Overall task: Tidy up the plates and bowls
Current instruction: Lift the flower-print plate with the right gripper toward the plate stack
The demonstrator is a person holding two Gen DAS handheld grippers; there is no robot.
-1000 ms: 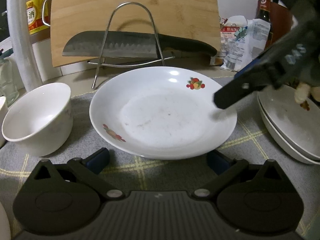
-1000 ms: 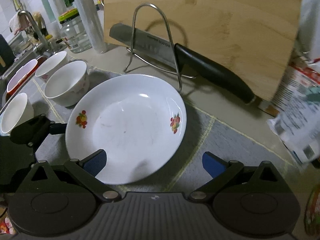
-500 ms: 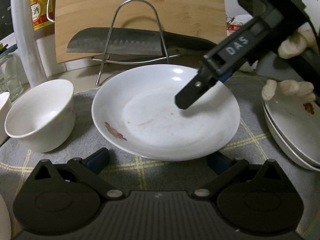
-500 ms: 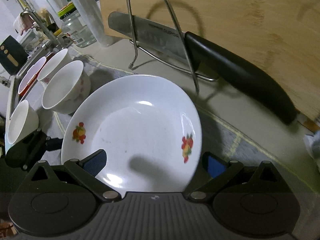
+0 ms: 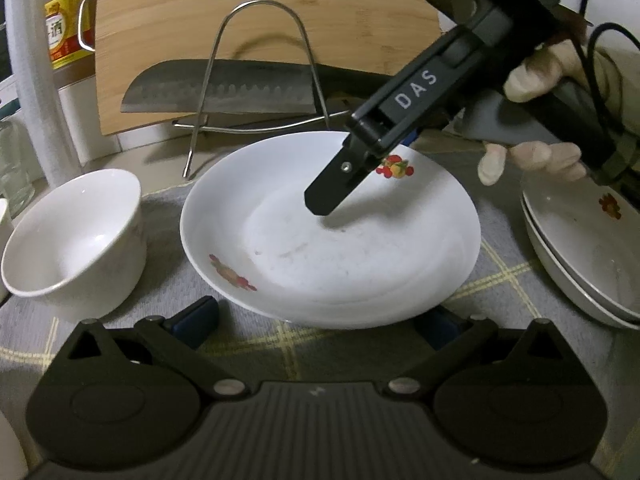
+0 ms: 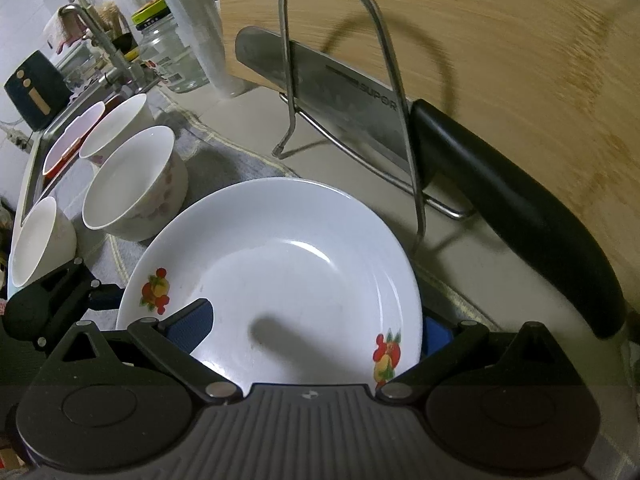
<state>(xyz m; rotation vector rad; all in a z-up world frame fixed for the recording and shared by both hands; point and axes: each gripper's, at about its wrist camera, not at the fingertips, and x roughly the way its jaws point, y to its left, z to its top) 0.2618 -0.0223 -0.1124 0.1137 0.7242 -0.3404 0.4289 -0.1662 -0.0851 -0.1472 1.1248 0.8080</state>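
A white deep plate with fruit prints (image 5: 328, 240) lies on a grey checked mat; it also shows in the right wrist view (image 6: 280, 276). My right gripper (image 6: 312, 328) is open and straddles the plate's near-right rim, one finger (image 5: 332, 192) over the inside, the other outside. My left gripper (image 5: 316, 318) is open and empty at the plate's near edge. White bowls stand left of the plate (image 5: 76, 240) (image 6: 134, 184). Two stacked plates (image 5: 580, 248) sit at the right.
A steel wire rack (image 5: 256, 80) holds a knife (image 6: 420, 136) in front of a leaning bamboo board (image 5: 240, 20). Bottles and a jar (image 6: 172, 56) stand at the back left by a sink (image 6: 44, 160).
My right gripper has moved left and down over the plate until its fingers straddle the rim. My left gripper has barely moved.
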